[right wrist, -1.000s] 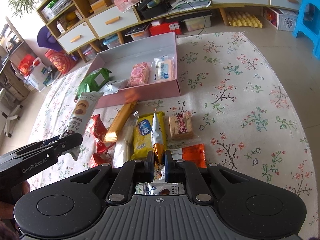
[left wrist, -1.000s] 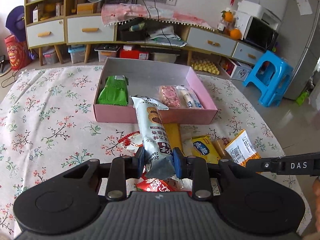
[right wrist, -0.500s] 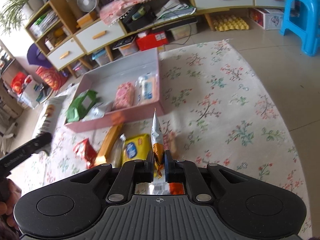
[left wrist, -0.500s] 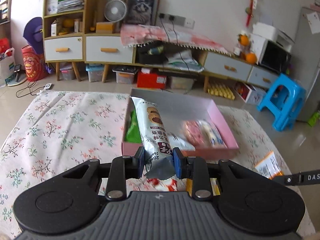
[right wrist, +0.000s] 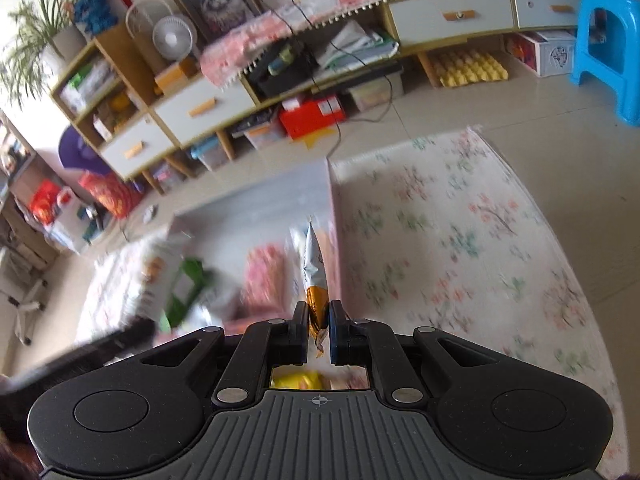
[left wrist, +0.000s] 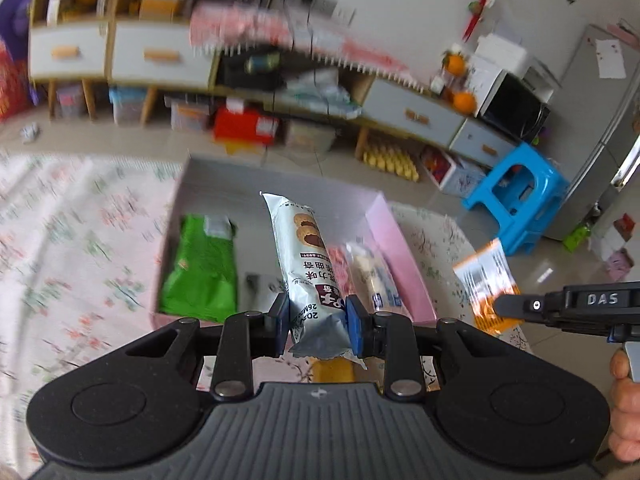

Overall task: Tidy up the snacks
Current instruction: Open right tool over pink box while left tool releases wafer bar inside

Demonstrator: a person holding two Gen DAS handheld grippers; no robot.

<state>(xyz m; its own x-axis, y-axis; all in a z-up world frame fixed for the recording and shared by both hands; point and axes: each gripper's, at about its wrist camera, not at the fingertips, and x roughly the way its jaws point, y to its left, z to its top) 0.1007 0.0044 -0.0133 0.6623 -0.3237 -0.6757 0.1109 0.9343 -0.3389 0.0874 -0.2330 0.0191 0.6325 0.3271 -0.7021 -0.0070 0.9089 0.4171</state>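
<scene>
A silver pack (left wrist: 306,256) is clamped in the left gripper (left wrist: 316,316) above the pink box (left wrist: 404,248); an orange pack (right wrist: 314,268) is pinched in the right gripper (right wrist: 319,320).

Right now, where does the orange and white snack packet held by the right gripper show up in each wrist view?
Left wrist view: the orange and white packet is at the right edge, seen flat-on, pinched by the right gripper.
Right wrist view: the same packet is at centre, edge-on, rising from between the jaws over the pink box.
Shared landmark: the pink box on the floral cloth.
</scene>
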